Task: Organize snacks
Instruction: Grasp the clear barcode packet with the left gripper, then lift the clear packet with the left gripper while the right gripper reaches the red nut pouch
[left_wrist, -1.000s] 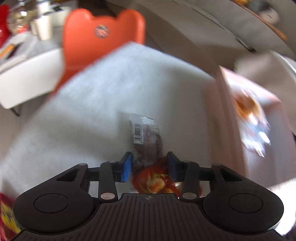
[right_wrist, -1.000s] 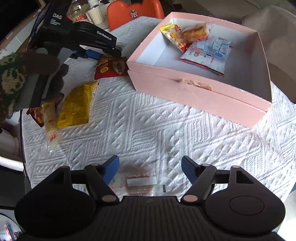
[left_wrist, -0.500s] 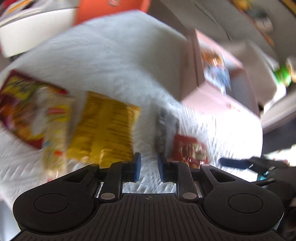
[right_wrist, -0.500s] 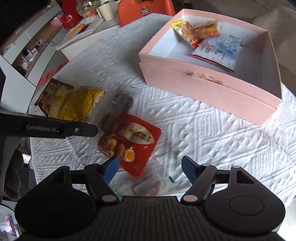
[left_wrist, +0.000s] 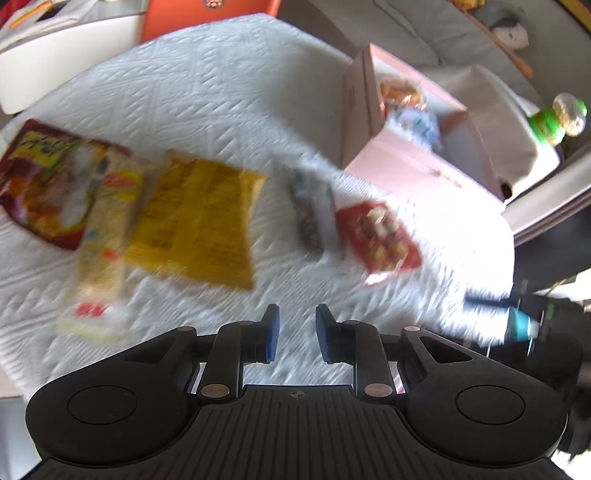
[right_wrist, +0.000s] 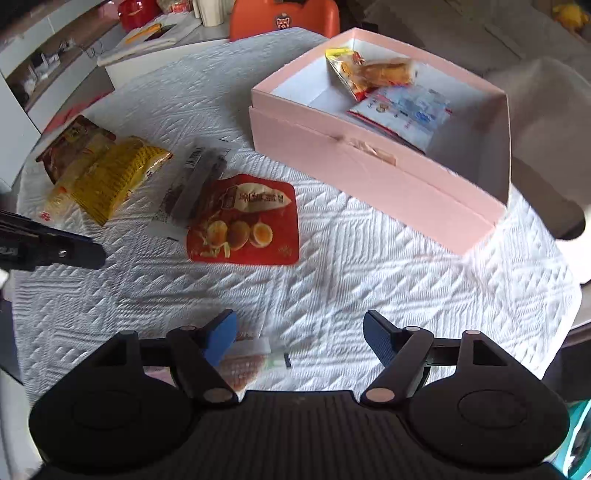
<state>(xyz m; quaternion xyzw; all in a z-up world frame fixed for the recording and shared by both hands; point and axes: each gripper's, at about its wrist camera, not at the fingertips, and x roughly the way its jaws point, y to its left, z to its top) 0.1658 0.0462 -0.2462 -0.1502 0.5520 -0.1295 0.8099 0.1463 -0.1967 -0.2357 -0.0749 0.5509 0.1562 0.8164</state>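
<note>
A pink box (right_wrist: 373, 184) on the white tablecloth holds an orange snack bag (right_wrist: 373, 72) and a blue-white packet (right_wrist: 406, 110). A red egg packet (right_wrist: 243, 221) lies flat in the middle, overlapping a clear dark-filled packet (right_wrist: 192, 184). A yellow bag (right_wrist: 114, 177) and a red-brown bag (right_wrist: 70, 144) lie at the left. My right gripper (right_wrist: 300, 334) is open above a small clear packet (right_wrist: 247, 360) at the near edge. My left gripper (left_wrist: 297, 334) is empty, jaws a small gap apart, hovering above the cloth; the red packet (left_wrist: 380, 236) and yellow bag (left_wrist: 199, 221) lie ahead of it.
An orange chair (right_wrist: 284, 16) stands behind the table. A white side table with papers (right_wrist: 155, 37) and a red pot (right_wrist: 136, 14) are at the back left. A grey sofa (right_wrist: 535, 110) is right of the box. The pink box (left_wrist: 406, 147) shows in the left wrist view.
My left gripper let go of the red and clear packets, which landed mid-table, and it has pulled back toward the near left. My right gripper stayed open over the small packet.
</note>
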